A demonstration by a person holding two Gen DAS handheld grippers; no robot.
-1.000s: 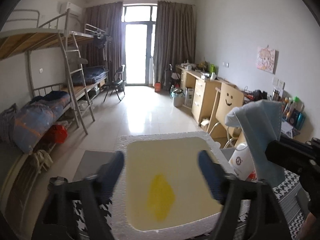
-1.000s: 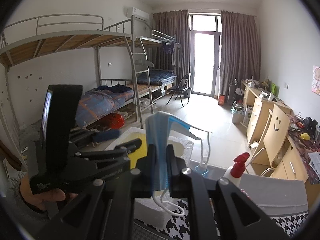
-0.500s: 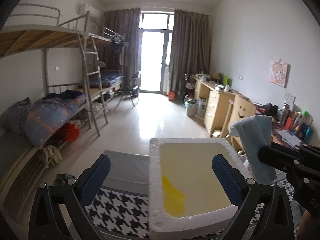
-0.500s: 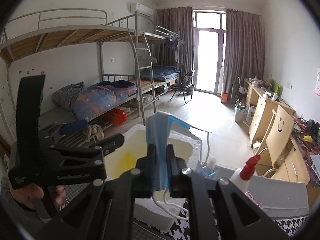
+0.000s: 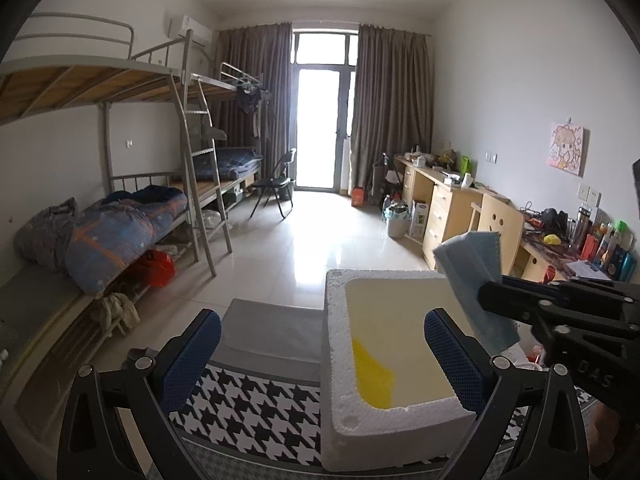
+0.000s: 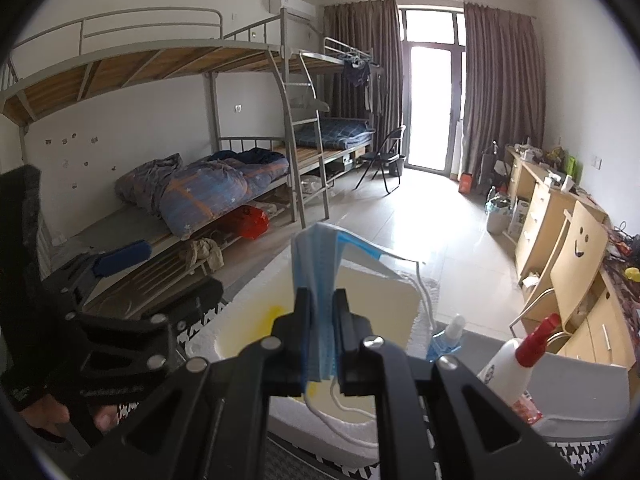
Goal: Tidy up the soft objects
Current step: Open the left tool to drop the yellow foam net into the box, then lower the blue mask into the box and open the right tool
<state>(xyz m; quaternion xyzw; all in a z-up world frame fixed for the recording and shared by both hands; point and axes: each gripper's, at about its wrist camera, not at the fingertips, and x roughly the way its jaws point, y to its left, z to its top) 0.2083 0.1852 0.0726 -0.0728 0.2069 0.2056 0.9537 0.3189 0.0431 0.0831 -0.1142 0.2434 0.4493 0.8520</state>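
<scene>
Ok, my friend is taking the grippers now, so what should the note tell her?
Right gripper: shut on the blue face mask, held up above the white foam box; ear loops dangle.
Left gripper: open, holding nothing, at the box's near left side.
Box: on the houndstooth cloth, with something yellow inside.
Done: mask picked up.
Left: probably lower the mask into the box and let go.

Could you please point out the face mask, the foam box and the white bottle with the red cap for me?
face mask [image 6: 318,268]: right wrist view, on its pleated blue body above the gripper fingers.
foam box [image 5: 335,344]: left wrist view, on its white left wall.
white bottle with the red cap [image 6: 505,372]: right wrist view, on its white body.
</scene>
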